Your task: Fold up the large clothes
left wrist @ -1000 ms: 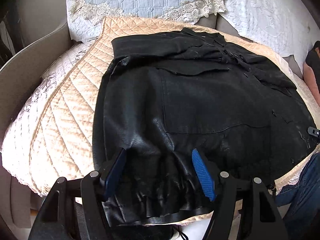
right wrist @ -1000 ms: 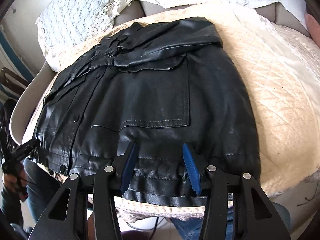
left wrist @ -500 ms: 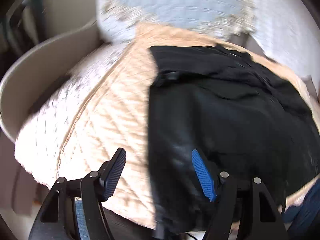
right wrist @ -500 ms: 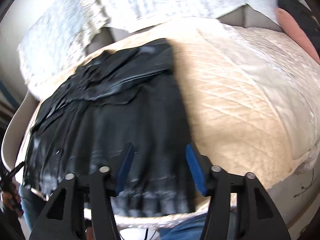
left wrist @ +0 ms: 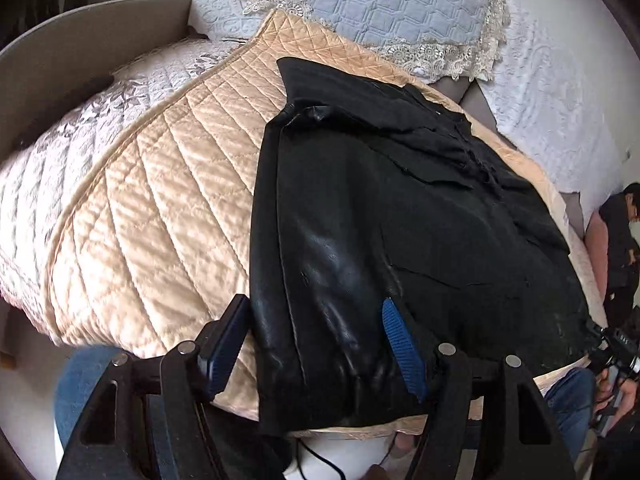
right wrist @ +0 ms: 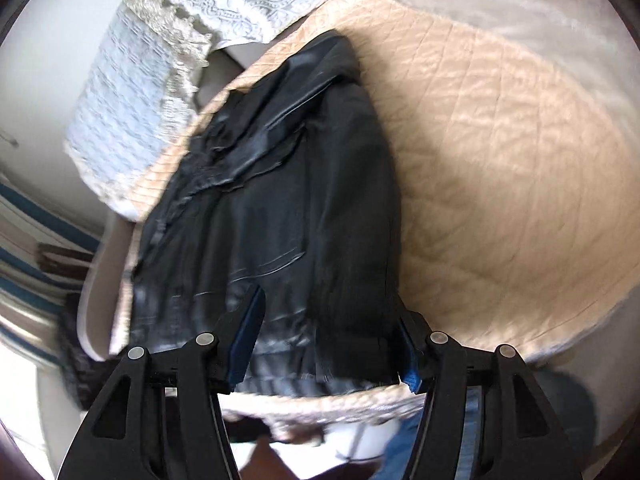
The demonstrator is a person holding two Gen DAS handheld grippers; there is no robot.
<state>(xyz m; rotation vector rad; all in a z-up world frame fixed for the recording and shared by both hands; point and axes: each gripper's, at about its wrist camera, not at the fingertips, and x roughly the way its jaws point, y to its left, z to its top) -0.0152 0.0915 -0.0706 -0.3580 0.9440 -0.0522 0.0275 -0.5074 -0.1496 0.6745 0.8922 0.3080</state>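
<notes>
A black leather jacket (left wrist: pixel 400 220) lies flat on a peach quilted cover (left wrist: pixel 160 200), collar end far, hem near. My left gripper (left wrist: pixel 316 344) hangs open over the jacket's near left corner. The jacket's left edge runs between its blue pads (left wrist: pixel 400 348), which do not press on it. In the right wrist view, which is blurred, the jacket (right wrist: pixel 288 200) fills the middle. My right gripper (right wrist: pixel 328 348) straddles the near right corner of the hem with its jaws opening. The hem's corner hides part of its right finger.
A blue-grey lace-edged pillow (left wrist: pixel 380 0) and a white bedspread (left wrist: pixel 560 100) lie behind the jacket. A grey curved bed frame (left wrist: pixel 80 60) rises at far left. A person (left wrist: pixel 616 232) stands at the right edge. Blue jeans (left wrist: pixel 76 392) show below the bed's near edge.
The left gripper has slid left from the middle of the hem to the jacket's left edge. The right one has slid right to the right edge, rolling, and its jaws have widened a little.
</notes>
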